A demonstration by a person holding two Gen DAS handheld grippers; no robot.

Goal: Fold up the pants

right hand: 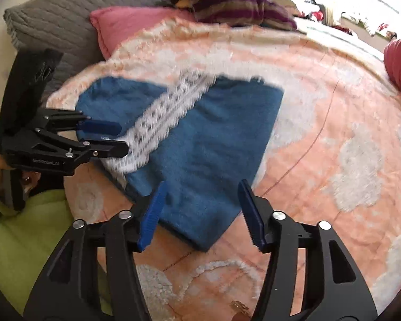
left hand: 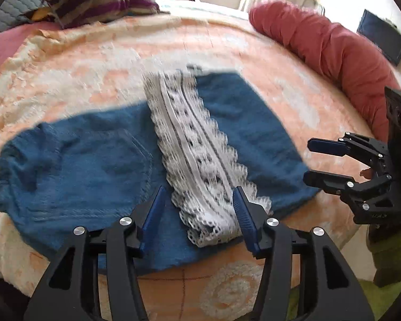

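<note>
Blue denim pants [left hand: 74, 165] with a white lace hem band [left hand: 200, 157] lie folded on the peach bedspread [left hand: 93, 61]. They also show in the right wrist view [right hand: 200, 139], with the lace band [right hand: 157, 117] running across them. My left gripper [left hand: 199, 190] is open and empty, its fingers either side of the lace band's near end. My right gripper [right hand: 201, 184] is open and empty above the pants' near corner. The right gripper also shows at the right of the left wrist view [left hand: 310, 160], and the left gripper at the left of the right wrist view [right hand: 123, 137].
A red bolster [left hand: 334, 53] lies along the bed's right side. A striped purple cushion [left hand: 93, 0], a pink pillow [right hand: 120, 26] and a grey quilted pillow [right hand: 53, 18] sit at the far end. Green fabric [right hand: 26, 240] lies off the near edge.
</note>
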